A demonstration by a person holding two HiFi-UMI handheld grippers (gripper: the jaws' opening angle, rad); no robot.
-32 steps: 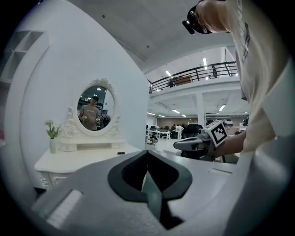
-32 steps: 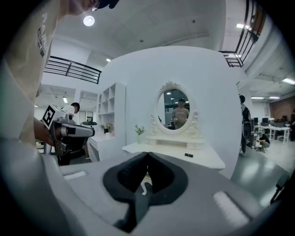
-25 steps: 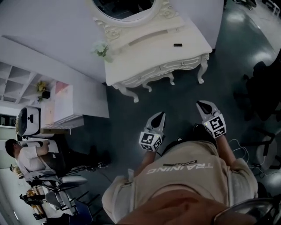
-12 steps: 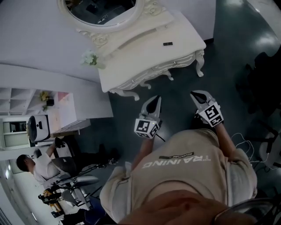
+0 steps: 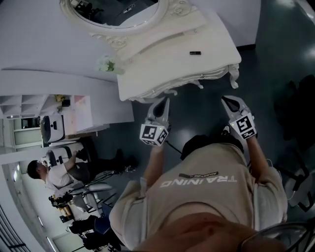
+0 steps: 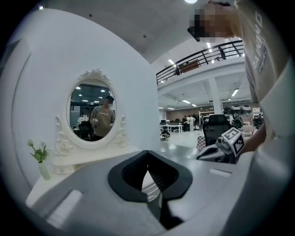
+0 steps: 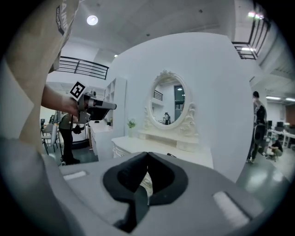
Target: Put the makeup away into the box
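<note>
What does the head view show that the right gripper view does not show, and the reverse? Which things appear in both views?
Only the head view shows the square-marker cube on the right gripper. Only the right gripper view shows a standing person past the white wall's right edge, a black balcony railing and a round ceiling lamp. Both views show the white carved dressing table, its oval mirror, the small vase of pale flowers and the left gripper.

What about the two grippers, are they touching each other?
Apart. The head view shows a wide stretch of dark floor between the left gripper and the right gripper.
</note>
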